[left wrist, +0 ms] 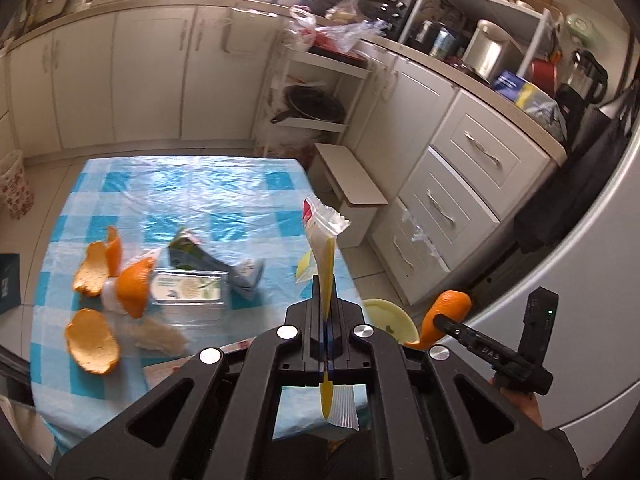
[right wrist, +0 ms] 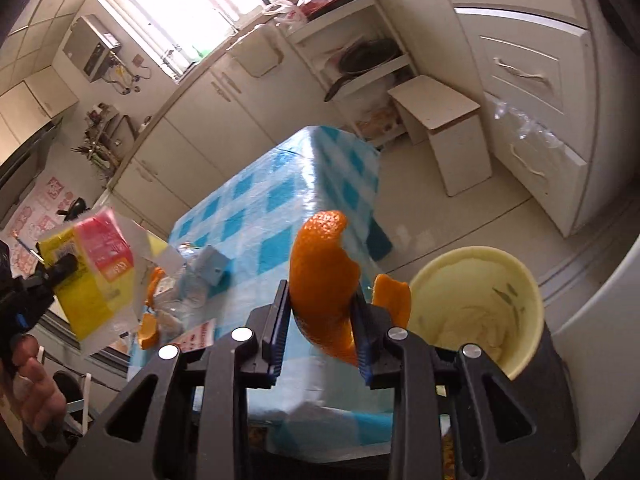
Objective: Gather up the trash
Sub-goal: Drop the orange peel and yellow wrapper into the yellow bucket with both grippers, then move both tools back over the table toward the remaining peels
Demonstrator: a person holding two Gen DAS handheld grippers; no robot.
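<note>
On the checked tabletop, orange peels lie far left beside a small carton. The left hand-held gripper, pressed together, pinches a yellow snack wrapper. Right of it, the right hand-held gripper pinches a curled orange peel near a pale bowl.

The carton looks motion-blurred, its print perhaps unreadable.
</note>
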